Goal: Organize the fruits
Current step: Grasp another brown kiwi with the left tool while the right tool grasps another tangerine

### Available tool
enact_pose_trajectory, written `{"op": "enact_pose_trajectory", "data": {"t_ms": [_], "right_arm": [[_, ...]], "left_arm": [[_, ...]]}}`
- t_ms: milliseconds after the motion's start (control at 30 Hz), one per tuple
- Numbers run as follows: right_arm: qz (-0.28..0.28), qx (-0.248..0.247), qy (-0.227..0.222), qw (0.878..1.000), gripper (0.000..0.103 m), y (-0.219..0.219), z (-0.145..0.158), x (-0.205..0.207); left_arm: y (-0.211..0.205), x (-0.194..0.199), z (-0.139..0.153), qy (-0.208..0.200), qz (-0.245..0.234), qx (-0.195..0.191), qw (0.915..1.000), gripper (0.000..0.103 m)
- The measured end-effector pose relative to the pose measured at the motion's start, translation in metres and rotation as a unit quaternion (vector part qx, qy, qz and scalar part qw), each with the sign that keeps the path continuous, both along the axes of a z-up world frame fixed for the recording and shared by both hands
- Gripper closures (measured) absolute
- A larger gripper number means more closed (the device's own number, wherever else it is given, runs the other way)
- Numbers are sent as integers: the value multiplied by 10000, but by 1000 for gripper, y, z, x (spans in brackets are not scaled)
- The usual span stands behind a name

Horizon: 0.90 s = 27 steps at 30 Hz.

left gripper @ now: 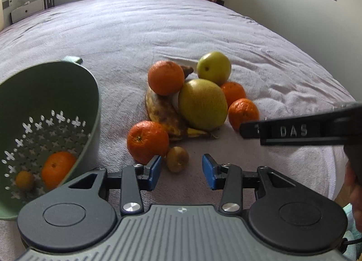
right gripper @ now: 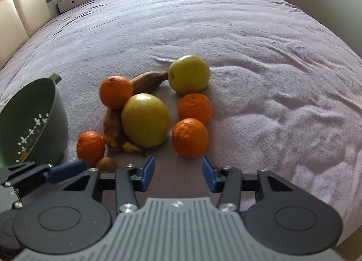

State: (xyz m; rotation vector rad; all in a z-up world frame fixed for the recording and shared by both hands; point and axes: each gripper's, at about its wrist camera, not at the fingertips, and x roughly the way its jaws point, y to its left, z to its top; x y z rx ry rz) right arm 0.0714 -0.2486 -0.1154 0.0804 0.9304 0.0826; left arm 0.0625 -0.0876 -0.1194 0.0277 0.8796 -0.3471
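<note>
While the green colander (left gripper: 67, 93) lay tipped on its side at the left of the purple bedspread (left gripper: 158, 30), already holding an orange and a small brownish fruit, the left gripper (left gripper: 181, 171) hovered with its blue pads spread and empty, the kiwi (left gripper: 177, 158) just ahead between them, probably the next pick. The right gripper (right gripper: 178, 174) was likewise spread and gripping nothing, aimed at the nearest orange (right gripper: 189, 137) of the pile, where two green apples, oranges and a browned banana (right gripper: 113, 127) lay touching, so any lift risked rolling neighbours.
</note>
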Motion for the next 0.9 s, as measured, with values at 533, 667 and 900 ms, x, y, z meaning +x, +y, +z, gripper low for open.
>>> {"op": "enact_pose_trajectory", "data": {"t_ms": [533,667,900], "right_arm": [[9,-206,-135,9997,58,-1,-13,18],[-18,-128,-156,9998,58,-2,-15,21],[-85,-136,-119,9998,65,-3,-17,23]], "left_arm": [[-4,10,-10,267,118,-46,9996,67],[-2,15,-13,361,245,-172,9989,68],[5,21,-16,494,460,-357,9971,73]]}}
